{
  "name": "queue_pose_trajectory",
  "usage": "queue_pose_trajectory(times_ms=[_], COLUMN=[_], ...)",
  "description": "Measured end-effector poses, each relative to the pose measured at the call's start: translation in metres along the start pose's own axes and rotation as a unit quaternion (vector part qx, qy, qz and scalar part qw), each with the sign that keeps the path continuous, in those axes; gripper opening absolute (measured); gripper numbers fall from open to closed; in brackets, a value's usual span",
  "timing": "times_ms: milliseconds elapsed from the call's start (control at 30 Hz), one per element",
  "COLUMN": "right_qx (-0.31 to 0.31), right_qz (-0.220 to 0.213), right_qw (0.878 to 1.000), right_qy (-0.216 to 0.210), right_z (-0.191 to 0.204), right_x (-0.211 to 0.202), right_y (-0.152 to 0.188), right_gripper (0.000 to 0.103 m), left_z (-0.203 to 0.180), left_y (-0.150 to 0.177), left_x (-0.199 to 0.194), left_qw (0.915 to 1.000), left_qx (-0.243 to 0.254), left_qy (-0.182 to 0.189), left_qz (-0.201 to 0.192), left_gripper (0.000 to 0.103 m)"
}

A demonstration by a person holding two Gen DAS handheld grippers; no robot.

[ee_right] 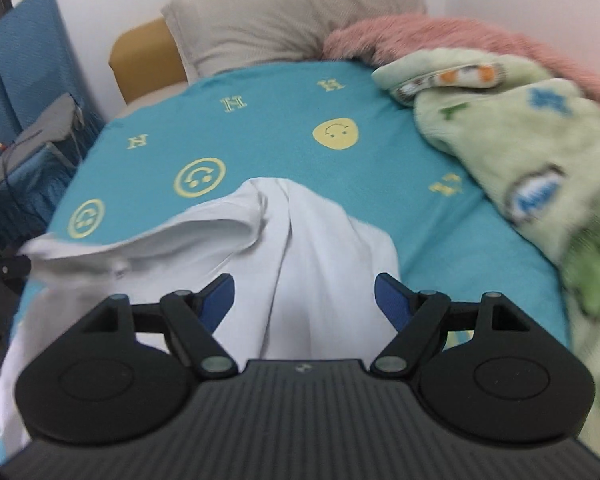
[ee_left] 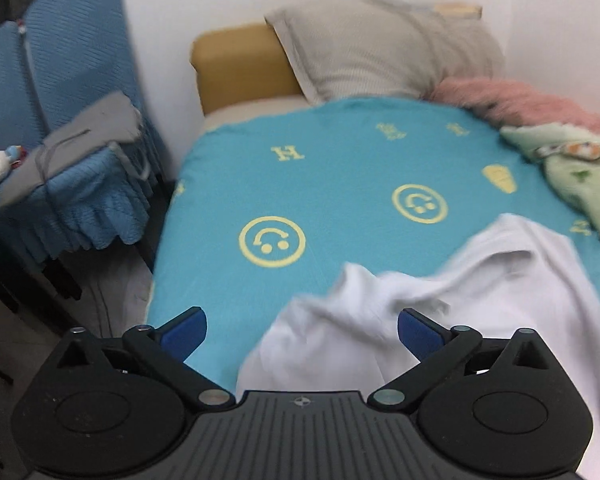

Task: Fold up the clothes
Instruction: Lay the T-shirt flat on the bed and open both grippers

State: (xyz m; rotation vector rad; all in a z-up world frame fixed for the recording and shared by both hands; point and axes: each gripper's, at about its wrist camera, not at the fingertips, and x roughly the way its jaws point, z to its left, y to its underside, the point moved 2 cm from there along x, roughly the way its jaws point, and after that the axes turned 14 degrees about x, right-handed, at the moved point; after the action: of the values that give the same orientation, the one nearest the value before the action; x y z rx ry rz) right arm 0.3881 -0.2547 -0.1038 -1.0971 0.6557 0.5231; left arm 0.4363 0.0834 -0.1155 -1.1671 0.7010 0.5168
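Here we read the step as the approach before the first grasp: the white garment (ee_left: 440, 312) lies crumpled and unfolded on the bed's turquoise sheet (ee_left: 300, 184), toward its near edge, with nothing yet gripped.

Left side first. The left gripper (ee_left: 302, 334) points down at the garment's left portion with its blue fingers (ee_left: 184, 336) spread wide; cloth lies beneath and between them, but neither pad presses on it. Beyond stand the grey pillow (ee_left: 380, 48) and a blue-covered chair (ee_left: 68, 60).

Right side. The right gripper (ee_right: 304, 300) is also spread, its fingers (ee_right: 392, 304) straddling a raised ridge of the garment (ee_right: 300, 248) without pinching it. A green blanket (ee_right: 520, 152) lies just beside the work area.

Next, we judge that each gripper must locate an edge or corner, close on one layer only, then draw the fabric flat. The blanket should stay clear of the right-hand pull.
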Motion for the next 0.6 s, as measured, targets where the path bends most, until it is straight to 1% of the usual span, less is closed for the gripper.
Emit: queue_pose_trajectory(times_ms=[67,133,167,267,333,433,467,533,600], right_qx=[0.001,0.007,0.011,0.025,0.037,0.058,0.065,0.077,0.084], right_qz=[-0.005,-0.012,-0.016,-0.027,-0.031,-0.042,-0.041,-0.035,-0.023], right_qw=[1.0,1.0,1.0,0.999,0.998,0.996,0.996,0.995,0.994], right_qy=[0.004,0.001,-0.001,-0.013,-0.028,-0.048,-0.054,-0.06,-0.058], right_z=[-0.005,-0.008,-0.01,-0.015,-0.019,-0.029,-0.033,-0.04,-0.042], right_x=[-0.032,-0.065,-0.081,-0.128,-0.154,-0.18,-0.183,-0.185,-0.179], right_y=[0.024,0.049,0.062,0.1,0.122,0.15,0.158,0.17,0.172], right_gripper=[0.079,0.079,0.079,0.079,0.079,0.079,0.079,0.079,0.079], left_z=[-0.008,-0.015,-0.018,-0.018,-0.019,-0.018,-0.017,-0.015,-0.014], left_y=[0.02,0.038,0.046,0.074,0.099,0.148,0.166,0.2,0.229], left_x=[-0.043,-0.081,-0.095,-0.118,-0.13,-0.137,-0.137,-0.136,-0.14], left_qw=[0.9996,0.9989,0.9987,0.9982,0.9985,0.9962,0.9948,0.9915,0.9879], left_qx=[-0.015,-0.029,-0.035,-0.047,-0.053,-0.078,-0.086,-0.1,-0.109], left_qy=[0.0,-0.002,-0.003,-0.003,0.004,0.036,0.044,0.058,0.07], left_qz=[-0.025,-0.036,-0.038,-0.037,-0.016,0.017,0.03,0.06,0.085], left_gripper=[0.103,0.103,0.103,0.103,0.103,0.1,0.099,0.093,0.09])
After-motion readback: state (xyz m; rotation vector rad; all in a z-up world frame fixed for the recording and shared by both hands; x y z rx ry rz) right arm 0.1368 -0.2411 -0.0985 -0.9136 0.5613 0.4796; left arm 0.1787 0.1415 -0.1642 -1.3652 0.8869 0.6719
